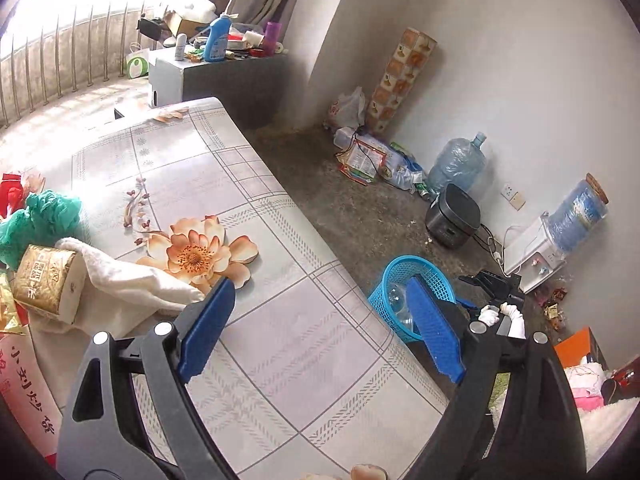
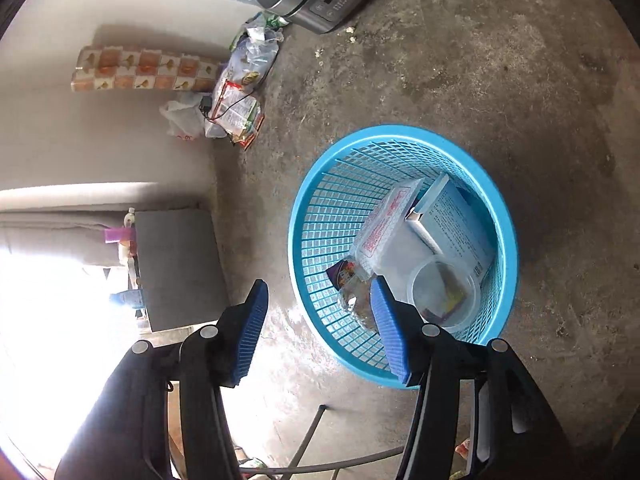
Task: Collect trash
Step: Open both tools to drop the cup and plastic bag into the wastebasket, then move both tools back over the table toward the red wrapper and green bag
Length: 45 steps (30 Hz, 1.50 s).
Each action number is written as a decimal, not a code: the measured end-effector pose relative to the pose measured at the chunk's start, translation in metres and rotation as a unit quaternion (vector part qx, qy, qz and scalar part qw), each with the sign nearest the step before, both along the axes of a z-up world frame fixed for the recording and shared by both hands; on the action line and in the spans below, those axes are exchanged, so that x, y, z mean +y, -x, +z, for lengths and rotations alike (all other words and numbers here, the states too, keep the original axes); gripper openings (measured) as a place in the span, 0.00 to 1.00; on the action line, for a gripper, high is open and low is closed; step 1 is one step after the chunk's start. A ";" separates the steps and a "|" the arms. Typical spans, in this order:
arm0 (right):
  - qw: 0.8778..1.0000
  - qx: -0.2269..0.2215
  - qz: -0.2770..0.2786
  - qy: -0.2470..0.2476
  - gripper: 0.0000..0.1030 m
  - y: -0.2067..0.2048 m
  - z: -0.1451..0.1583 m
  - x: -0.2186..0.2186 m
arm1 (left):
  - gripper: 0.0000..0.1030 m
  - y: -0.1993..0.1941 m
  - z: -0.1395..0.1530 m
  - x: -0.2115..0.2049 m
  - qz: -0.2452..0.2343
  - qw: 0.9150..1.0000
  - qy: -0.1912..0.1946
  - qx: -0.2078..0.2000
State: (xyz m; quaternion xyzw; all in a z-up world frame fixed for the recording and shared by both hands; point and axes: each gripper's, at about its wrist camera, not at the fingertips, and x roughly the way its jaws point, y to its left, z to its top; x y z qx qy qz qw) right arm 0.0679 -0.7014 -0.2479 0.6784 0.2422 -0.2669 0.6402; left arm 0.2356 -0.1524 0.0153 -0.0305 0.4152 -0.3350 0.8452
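Below, bare concrete floor (image 2: 500, 92). Floral-cloth bench (image 1: 248, 208) alongside, bearing white towel (image 1: 120, 276), gold packet (image 1: 44, 280), green bag (image 1: 44, 216). Blue mesh basket (image 2: 320, 216) on floor, containing cartons (image 2: 452, 220), clear tub (image 2: 440, 292), wrappers. Left hand-held gripper (image 1: 320, 336) spread wide, empty, over bench edge. Right hand-held gripper (image 2: 320, 332) parted, empty, beside basket rim.

Daylight is flooding in from the window (image 1: 60, 8), blowing out that corner in both views. The fisheye is bending the edges, the table (image 1: 280, 320) is glaring, and the wall (image 1: 500, 80) is perhaps slightly soft.
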 end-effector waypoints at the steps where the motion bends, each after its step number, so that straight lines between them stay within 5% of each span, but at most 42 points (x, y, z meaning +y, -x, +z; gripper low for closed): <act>1: 1.000 -0.015 0.013 0.008 0.51 0.000 0.013 0.006 | 0.80 0.004 0.002 0.012 0.008 1.000 0.006 -0.007; 6: 0.990 -0.102 0.089 0.046 0.51 -0.019 0.086 0.045 | 0.80 0.026 0.018 0.060 0.044 0.998 0.031 -0.035; 10: 0.967 -0.146 0.187 0.096 0.51 -0.062 0.156 0.094 | 0.80 0.047 0.044 0.105 0.069 0.993 0.054 -0.075; 15: 0.914 -0.171 0.331 0.161 0.51 -0.126 0.230 0.189 | 0.80 0.061 0.083 0.187 0.127 0.981 0.065 -0.133; 21: 0.836 -0.170 0.475 0.217 0.51 -0.201 0.273 0.315 | 0.80 0.045 0.101 0.292 0.235 0.954 0.085 -0.163; 25: 0.792 -0.169 0.541 0.227 0.51 -0.246 0.282 0.388 | 0.72 -0.009 0.085 0.343 0.268 0.951 0.087 -0.131; 29: 0.754 -0.160 0.587 0.248 0.51 -0.290 0.284 0.455 | 0.55 -0.075 0.050 0.367 0.254 0.962 0.055 -0.089; 32: 0.735 -0.136 0.605 0.275 0.51 -0.319 0.277 0.492 | 0.47 -0.124 0.024 0.364 0.216 0.973 0.053 -0.059; 39: 0.702 -0.091 0.643 0.292 0.49 -0.375 0.250 0.546 | 0.43 -0.213 -0.020 0.340 0.158 0.985 0.068 0.010; 45: 0.679 -0.065 0.677 0.276 0.46 -0.396 0.224 0.566 | 0.34 -0.231 -0.057 0.291 0.109 0.990 -0.082 0.018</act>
